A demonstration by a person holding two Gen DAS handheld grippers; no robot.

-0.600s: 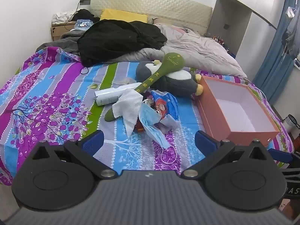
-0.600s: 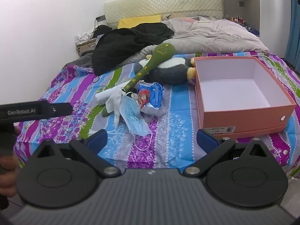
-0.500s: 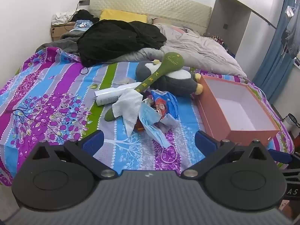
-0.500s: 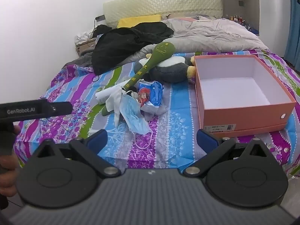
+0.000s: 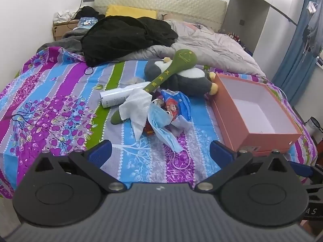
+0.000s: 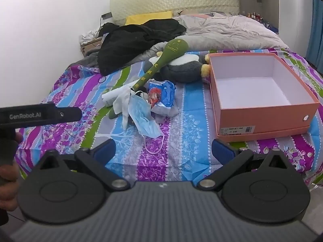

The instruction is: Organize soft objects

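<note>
A: status?
B: both claws wide open, nothing in them. left claw (image 5: 160, 151) and right claw (image 6: 163, 148) hover off the foot edge of the bed (image 5: 50, 109), tilted down at the pile

A: where's the stuff?
B: heap mid-bed, toward the foot. mask (image 6: 144, 119) lies nearest, ear loop trailing toward the foot edge. tissue (image 5: 137, 106) just left of it, blue bag (image 6: 161, 94) behind, touching. plush (image 5: 187, 78) further back, green mallet (image 5: 171, 70) lying across it. white tube (image 5: 121, 96) on the left side of the heap

A: target?
B: box (image 6: 262, 109), open and empty, near the right edge of the bed, beside the plush

A: handling?
B: my guess: mask and tissue are light, limp, will drape. pinch the mask body, not the loop; the loop may snag the heap. plush is bulky but squashy, grab a fold of the belly. mallet looks padded, take mid-handle. tube looks rigid, maybe not a soft item

A: risk?
B: items overlap, one lift could drag its neighbours
</note>
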